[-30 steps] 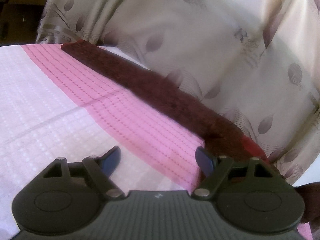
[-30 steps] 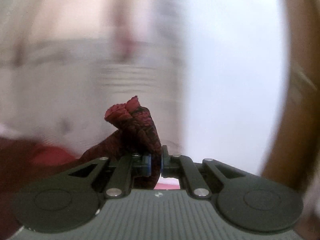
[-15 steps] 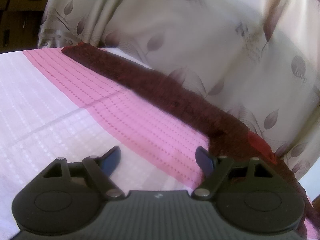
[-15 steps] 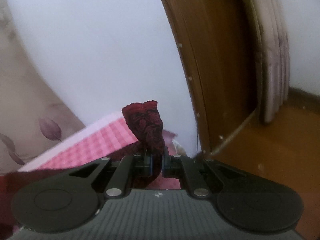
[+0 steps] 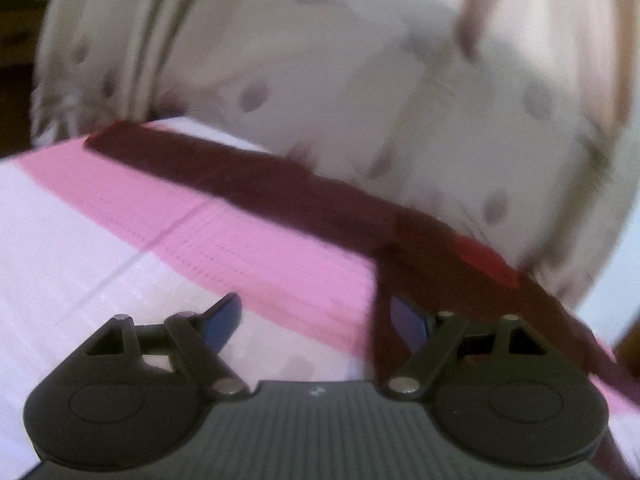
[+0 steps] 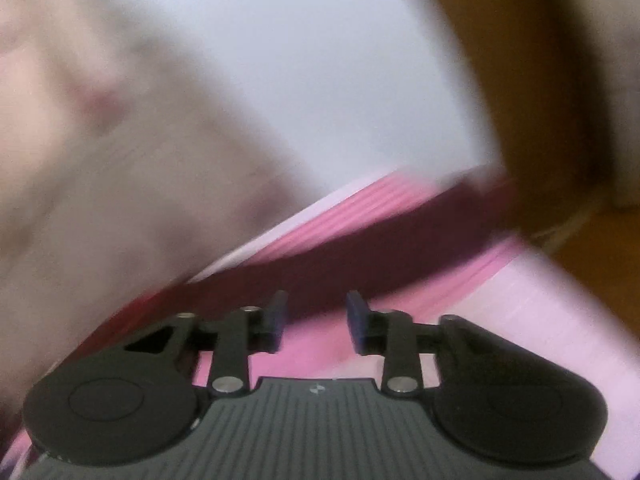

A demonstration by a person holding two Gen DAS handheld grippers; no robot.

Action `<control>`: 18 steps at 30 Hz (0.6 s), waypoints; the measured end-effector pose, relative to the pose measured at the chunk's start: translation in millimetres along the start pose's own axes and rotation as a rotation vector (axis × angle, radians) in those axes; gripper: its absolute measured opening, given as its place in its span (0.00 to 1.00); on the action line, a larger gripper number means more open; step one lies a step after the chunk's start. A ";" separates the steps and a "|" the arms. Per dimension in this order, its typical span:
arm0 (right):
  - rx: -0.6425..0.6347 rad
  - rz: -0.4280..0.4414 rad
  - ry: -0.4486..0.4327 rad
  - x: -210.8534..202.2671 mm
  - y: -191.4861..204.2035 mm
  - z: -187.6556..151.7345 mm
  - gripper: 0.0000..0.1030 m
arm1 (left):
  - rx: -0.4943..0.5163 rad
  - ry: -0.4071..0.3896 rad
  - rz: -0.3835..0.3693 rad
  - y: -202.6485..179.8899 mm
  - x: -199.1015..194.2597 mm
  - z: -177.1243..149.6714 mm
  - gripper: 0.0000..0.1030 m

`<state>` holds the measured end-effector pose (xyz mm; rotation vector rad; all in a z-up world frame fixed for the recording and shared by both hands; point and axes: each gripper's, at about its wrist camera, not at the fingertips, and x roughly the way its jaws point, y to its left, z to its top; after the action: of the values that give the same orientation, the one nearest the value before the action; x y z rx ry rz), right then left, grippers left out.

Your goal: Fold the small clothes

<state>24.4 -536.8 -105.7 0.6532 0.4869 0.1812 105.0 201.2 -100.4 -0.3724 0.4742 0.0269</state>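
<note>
A dark maroon knitted garment (image 5: 280,188) lies stretched in a long band along the far edge of the pink-and-white cloth (image 5: 80,260), with a red patch (image 5: 484,260) near its right end. My left gripper (image 5: 316,320) is open just short of it; a flap of the garment hangs against the right finger (image 5: 408,320). In the blurred right wrist view the same garment (image 6: 400,240) crosses the pink cloth (image 6: 312,344) just beyond my right gripper (image 6: 317,314). Its jaws are opening, and only pink cloth shows between the pads.
A pale curtain with a leaf pattern (image 5: 320,60) hangs right behind the cloth's far edge. A white wall (image 6: 320,60), a brown wooden door (image 6: 540,80) and a wooden floor (image 6: 592,248) lie past the right end.
The right gripper came down to the cloth and let go of the bunched maroon end it held; its jaws have parted. The left gripper rose a little and rolled.
</note>
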 end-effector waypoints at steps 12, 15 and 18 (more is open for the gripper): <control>0.018 0.217 0.304 18.7 95.2 -109.5 0.73 | 0.118 0.393 -0.314 17.8 -25.5 -23.9 0.80; 0.039 0.237 0.297 26.9 107.7 -115.1 0.73 | 0.199 0.389 -0.354 4.7 -28.1 -34.1 0.79; 0.056 0.258 0.329 39.4 111.4 -122.0 0.55 | 0.202 0.404 -0.416 -2.2 -28.9 -40.9 0.44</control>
<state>-2.1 -371.6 -135.1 0.7442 0.7249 0.5259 61.5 186.3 -120.4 -0.2716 0.7826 -0.5049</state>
